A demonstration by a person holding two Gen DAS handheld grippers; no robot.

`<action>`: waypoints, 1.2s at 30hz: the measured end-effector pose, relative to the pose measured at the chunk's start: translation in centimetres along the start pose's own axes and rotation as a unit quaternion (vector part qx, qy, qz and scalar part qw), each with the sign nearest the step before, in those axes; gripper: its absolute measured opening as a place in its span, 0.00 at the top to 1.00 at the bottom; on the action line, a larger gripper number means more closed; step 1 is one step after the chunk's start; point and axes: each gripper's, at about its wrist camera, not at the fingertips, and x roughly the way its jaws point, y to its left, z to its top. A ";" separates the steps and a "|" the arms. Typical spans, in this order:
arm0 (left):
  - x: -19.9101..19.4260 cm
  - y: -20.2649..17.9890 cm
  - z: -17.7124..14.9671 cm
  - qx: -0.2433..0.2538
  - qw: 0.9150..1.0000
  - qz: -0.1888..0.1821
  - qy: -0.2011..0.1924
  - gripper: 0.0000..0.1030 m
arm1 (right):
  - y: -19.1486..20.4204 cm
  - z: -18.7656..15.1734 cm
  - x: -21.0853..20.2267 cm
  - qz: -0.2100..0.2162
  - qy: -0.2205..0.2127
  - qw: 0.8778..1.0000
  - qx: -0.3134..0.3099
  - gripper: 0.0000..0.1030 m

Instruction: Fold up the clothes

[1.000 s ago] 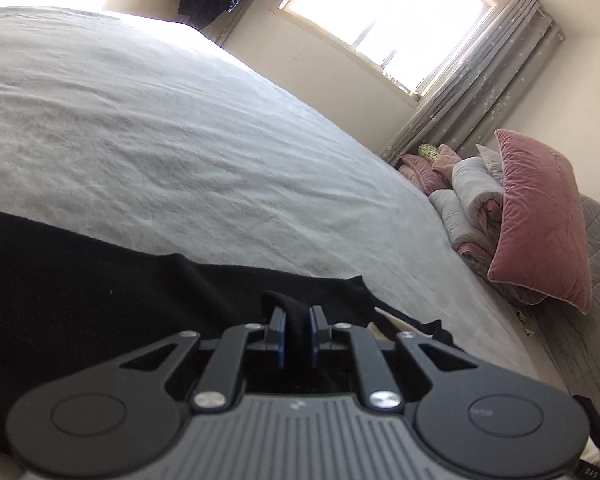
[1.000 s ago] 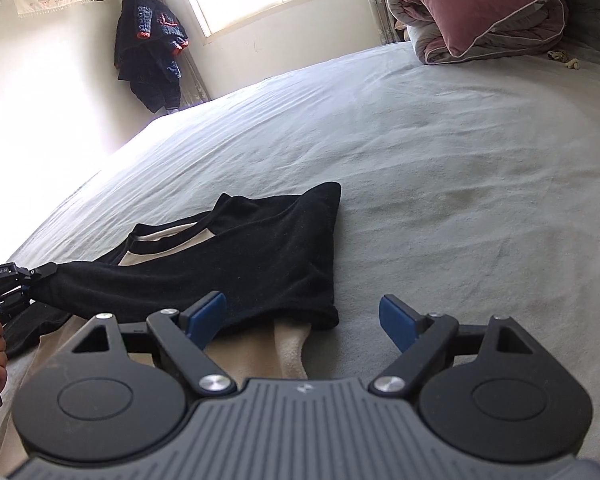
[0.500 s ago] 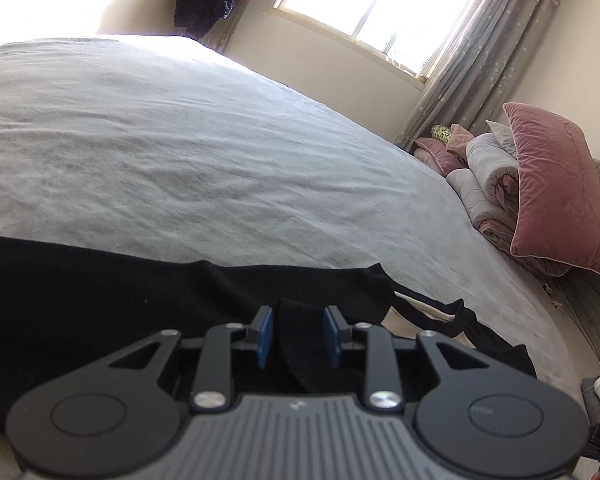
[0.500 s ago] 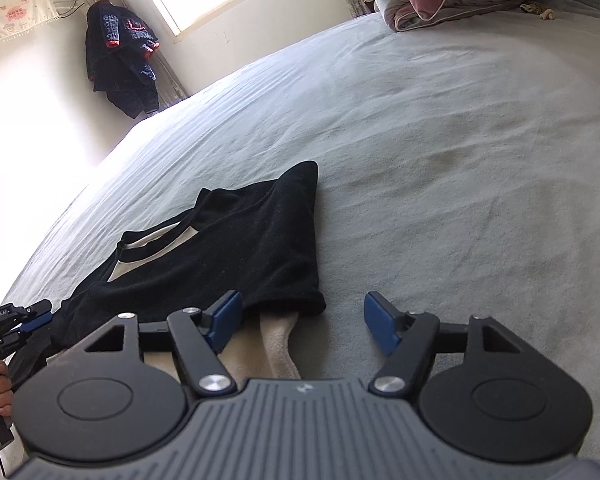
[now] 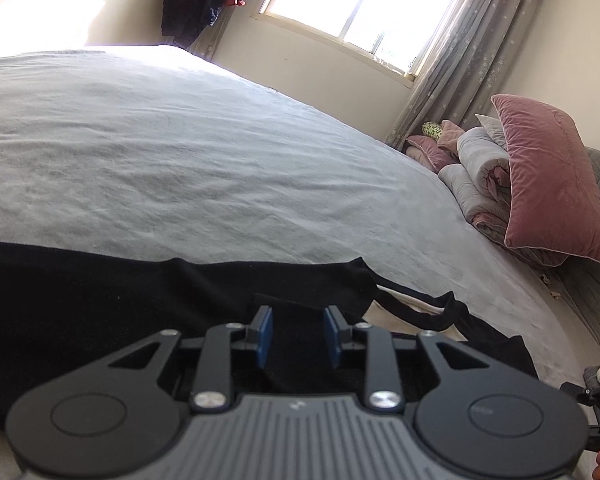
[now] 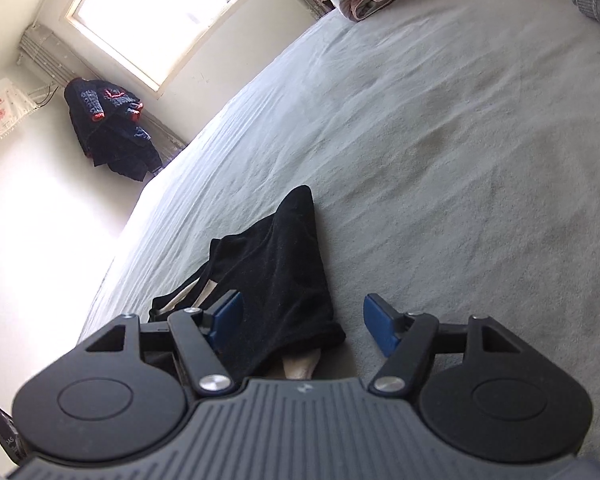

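A black top (image 5: 140, 300) with a cream inner layer lies on the grey bedsheet (image 5: 180, 168) of the bed, well apart from the pink velvet pillow (image 5: 552, 176) at the far end. The left gripper (image 5: 299, 336) hangs low over the top; its jaws have just been opening and now stand a little apart, released, with a raised fold of the black cloth between the blue pads (the pads do not press on it). In the right wrist view the same top (image 6: 276, 272) runs away from the camera, and the right gripper (image 6: 306, 324) has its jaws apart, having just narrowed somewhat: the top's near hem lies between them, toward the left pad, with bare sheet before the right pad. A cream flap (image 6: 302, 364) shows under the hem.
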 end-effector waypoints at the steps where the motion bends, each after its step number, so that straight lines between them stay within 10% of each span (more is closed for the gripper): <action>1: 0.4 0.0 -0.2 0.003 1.000 0.005 0.005 0.72 | -0.1 -0.1 0.1 0.002 0.002 1.000 0.007 0.32; 5: 1.6 -0.1 -1.0 0.012 0.999 0.018 0.025 0.71 | 0.6 -0.5 0.5 -0.003 0.007 1.000 -0.009 0.37; 8: 1.8 -0.3 -1.3 0.022 0.999 0.018 0.027 0.66 | 1.2 -1.0 0.9 -0.011 0.012 1.000 -0.024 0.59; 9: 1.8 -0.4 -1.3 0.024 0.999 0.017 0.028 0.65 | 1.4 -1.1 0.9 -0.019 0.008 0.999 -0.033 0.81; 15: 1.7 -0.5 -1.7 0.046 0.998 0.015 0.027 0.64 | 4.9 -1.6 -0.1 -0.067 -0.056 0.984 -0.156 0.87; 20: 1.6 -1.3 -2.3 0.084 0.996 0.020 0.030 0.36 | 5.3 -3.8 1.9 -0.136 -0.030 0.954 -0.267 0.82; 24: 1.0 -2.1 -2.6 0.107 0.993 0.027 0.027 0.36 | 6.8 -4.1 1.0 -0.141 -0.054 0.940 -0.307 0.50; 27: -0.2 -2.2 -2.5 0.103 0.995 0.018 0.000 0.35 | 7.7 -4.3 0.1 -0.138 -0.086 0.931 -0.325 0.45; 36: -0.7 -1.6 -3.1 0.104 0.992 0.061 0.026 0.30 | 8.3 -5.6 1.7 -0.118 -0.010 0.934 -0.337 0.33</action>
